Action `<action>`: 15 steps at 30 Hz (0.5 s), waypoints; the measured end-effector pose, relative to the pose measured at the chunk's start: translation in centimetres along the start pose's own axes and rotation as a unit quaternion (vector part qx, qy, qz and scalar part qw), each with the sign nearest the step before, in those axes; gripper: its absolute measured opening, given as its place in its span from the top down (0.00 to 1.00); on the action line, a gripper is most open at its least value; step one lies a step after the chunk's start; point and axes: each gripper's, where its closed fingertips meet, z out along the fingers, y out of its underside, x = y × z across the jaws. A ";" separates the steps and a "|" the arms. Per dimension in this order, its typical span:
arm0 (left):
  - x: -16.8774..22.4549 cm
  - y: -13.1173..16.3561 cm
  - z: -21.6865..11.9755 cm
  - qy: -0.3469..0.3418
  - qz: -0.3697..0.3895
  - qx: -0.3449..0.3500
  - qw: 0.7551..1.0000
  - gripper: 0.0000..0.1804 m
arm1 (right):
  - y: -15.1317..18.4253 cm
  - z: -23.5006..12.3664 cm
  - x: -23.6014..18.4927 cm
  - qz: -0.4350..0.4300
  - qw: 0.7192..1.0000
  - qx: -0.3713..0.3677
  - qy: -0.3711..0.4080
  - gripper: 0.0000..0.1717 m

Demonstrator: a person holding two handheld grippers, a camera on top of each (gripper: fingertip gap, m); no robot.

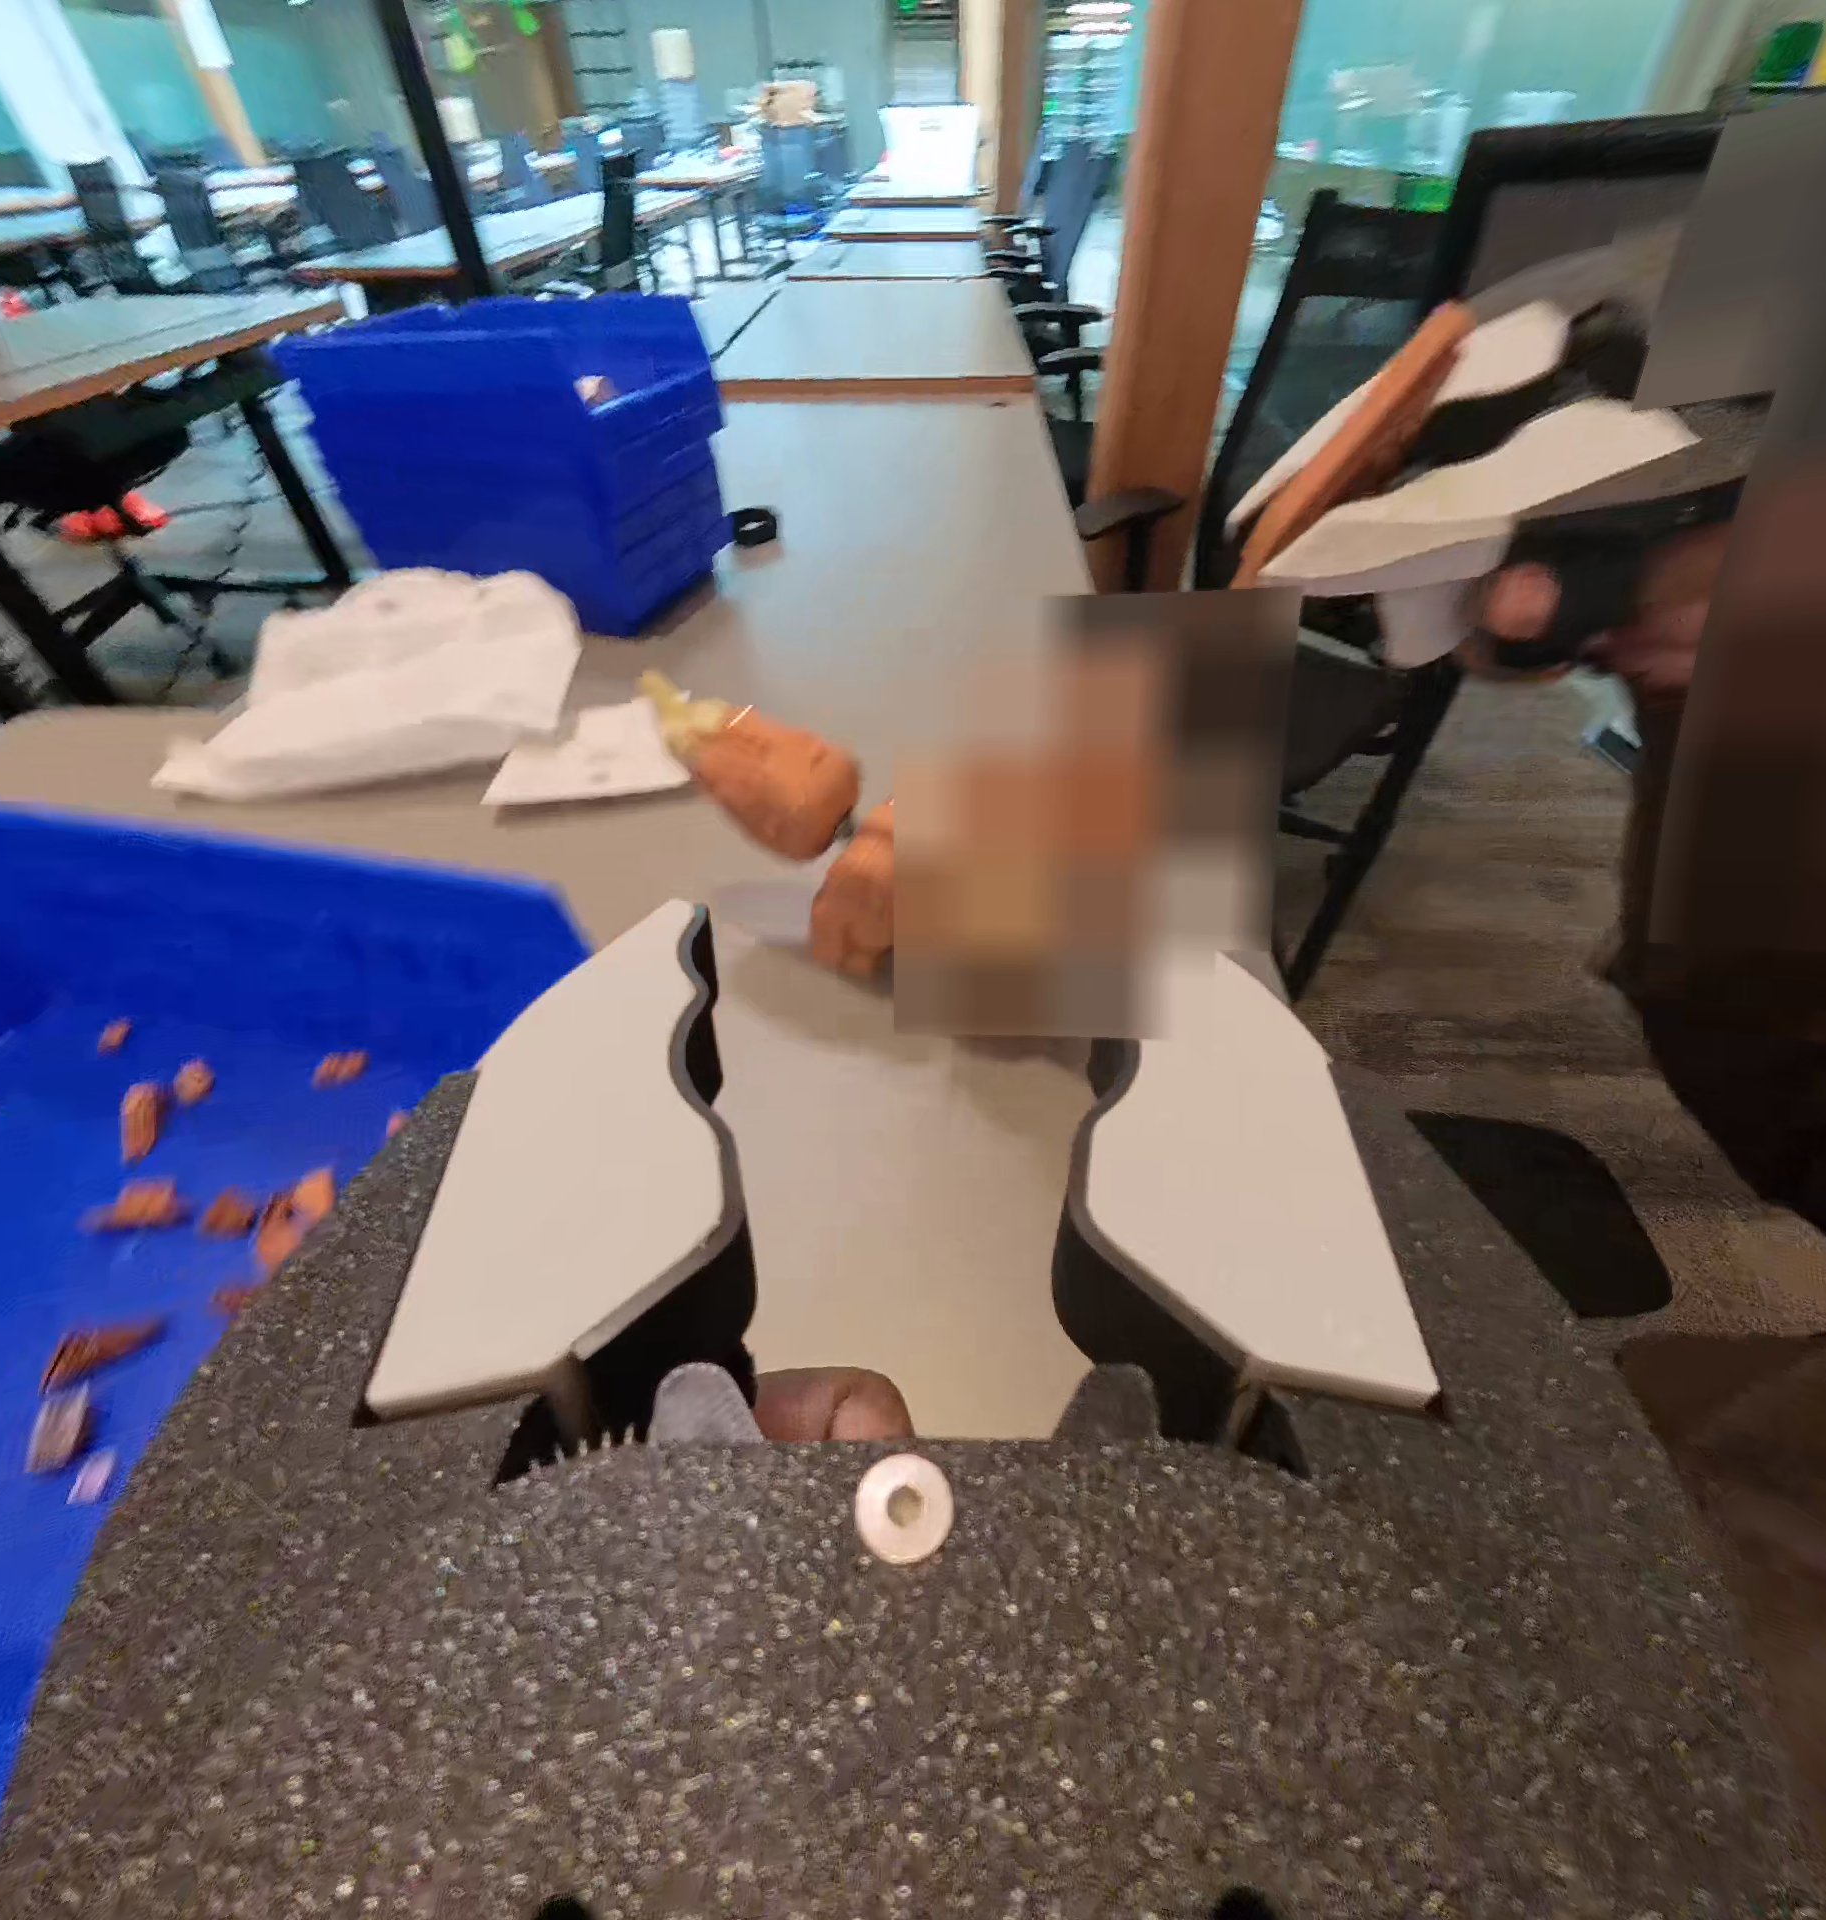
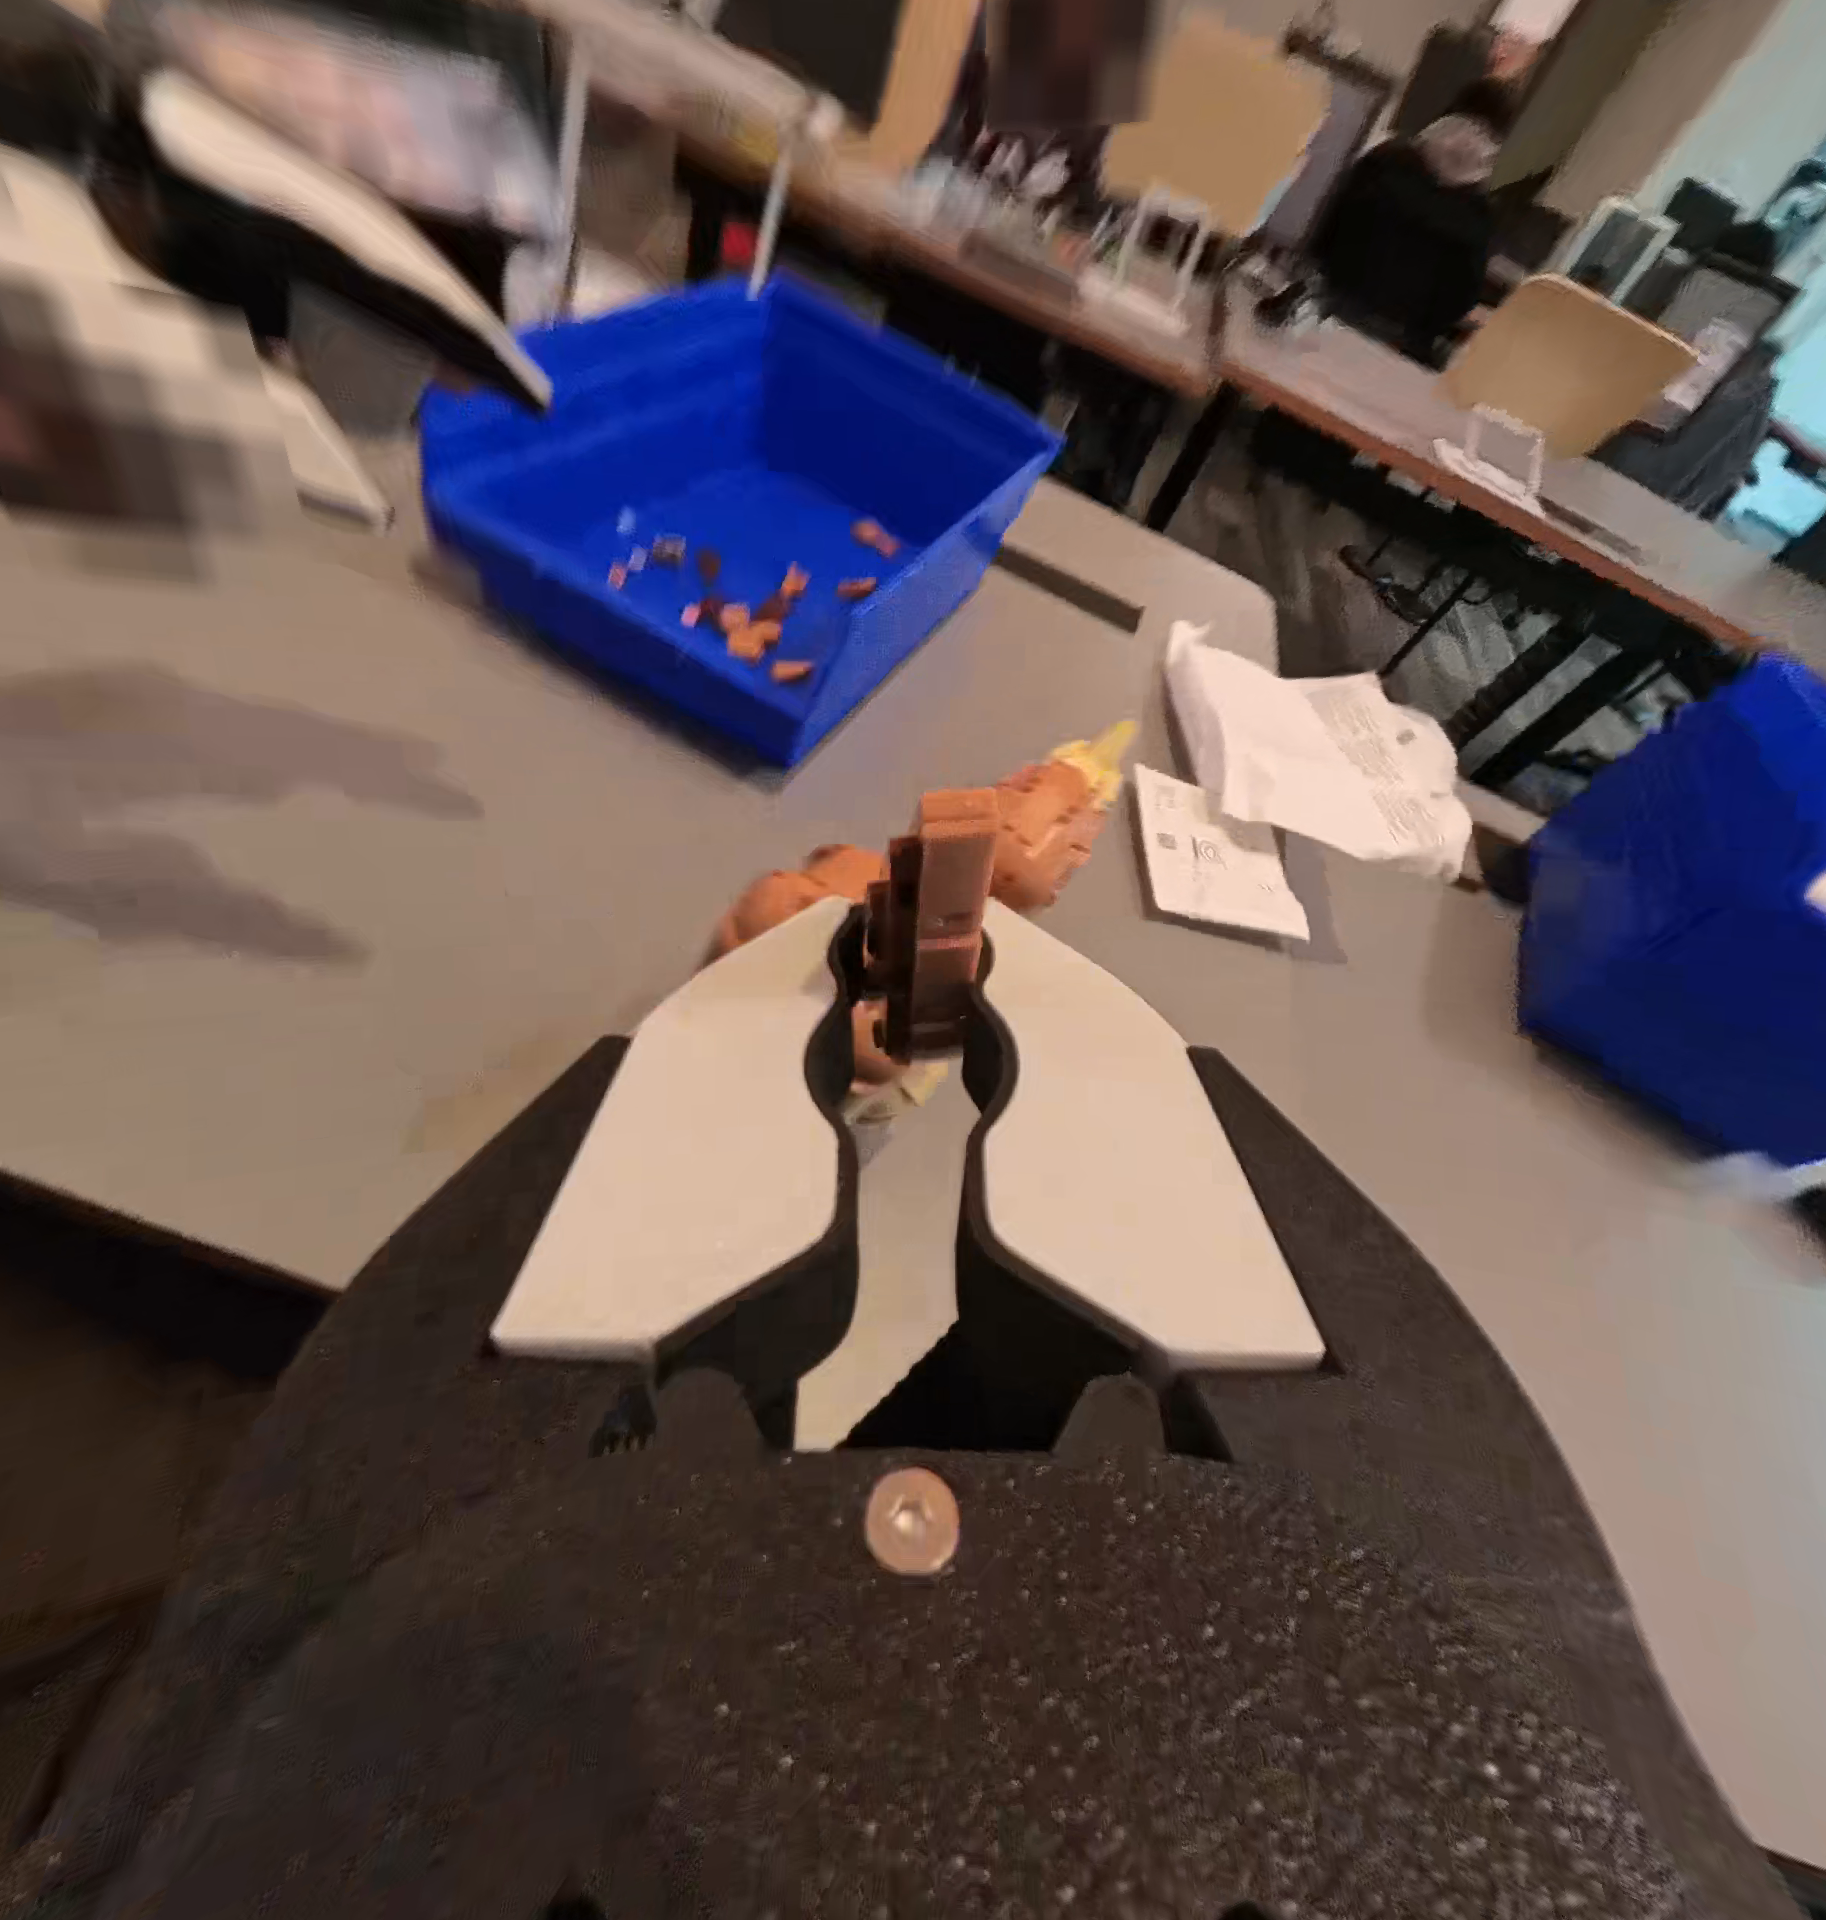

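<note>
Grey tabletop (image 2: 1408, 1299) fills the foreground of both views, in an open office with rows of desks and black chairs behind.

Nearest in the right wrist view, the right gripper (image 2: 914, 977) pinches an upright brown stack of flat brick-like pieces (image 2: 940, 904), both pads pressed against its sides; the stack rises above the fingertips. The left wrist view shows the same gripper raised above the table's right edge with the brown stack between its fingers.

The left gripper (image 1: 904, 997) hangs over the table with its jaws spread wide and only bare tabletop between them. Just beyond its fingertips lie orange, lumpy brick-built pieces (image 1: 784, 790), one with a pale yellow tip; a mosaic patch covers part of this group.

At the table's left side, beside the left gripper, stands an open blue plastic bin (image 1: 265, 925); scattered over its floor are small orange and brown loose pieces (image 1: 145, 1117), with much of the floor bare.

Farther back lie a crumpled white plastic bag (image 1: 400, 675) and a flat white printed sheet (image 1: 587, 758), touching each other. Behind them, toward the table's far edge, stands a stack of nested blue plastic bins (image 1: 514, 447); its contents cannot be made out.
</note>
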 end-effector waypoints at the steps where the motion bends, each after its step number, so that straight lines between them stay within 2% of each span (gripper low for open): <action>1: -0.8 1.1 -1.4 -0.015 -0.013 0.000 1.000 0.61 | -0.9 0.7 -1.8 -0.059 0.998 -0.039 -0.003 0.91; 3: -2.2 3.2 -4.2 -0.042 -0.041 0.001 0.998 0.62 | -2.8 2.1 -5.5 -0.195 0.974 -0.114 0.000 0.91; 5: -3.2 5.0 -6.9 -0.066 -0.069 0.005 0.995 0.63 | -4.1 3.1 -9.9 -0.345 0.920 -0.187 -0.007 0.91; 8: -3.7 6.9 -10.6 -0.091 -0.102 0.025 0.990 0.64 | -5.3 3.6 -16.3 -0.556 0.787 -0.265 -0.016 0.91; 11: -3.2 8.0 -13.4 -0.107 -0.105 0.041 0.988 0.65 | -7.0 3.3 -21.7 -0.698 0.655 -0.289 -0.008 0.91; 13: -2.9 8.2 -14.8 -0.119 -0.100 0.045 0.987 0.65 | -8.5 2.9 -24.5 -0.754 0.589 -0.291 -0.003 0.91; 15: -2.5 8.4 -15.8 -0.122 -0.084 0.056 0.987 0.66 | -10.2 2.5 -26.4 -0.791 0.541 -0.286 0.018 0.91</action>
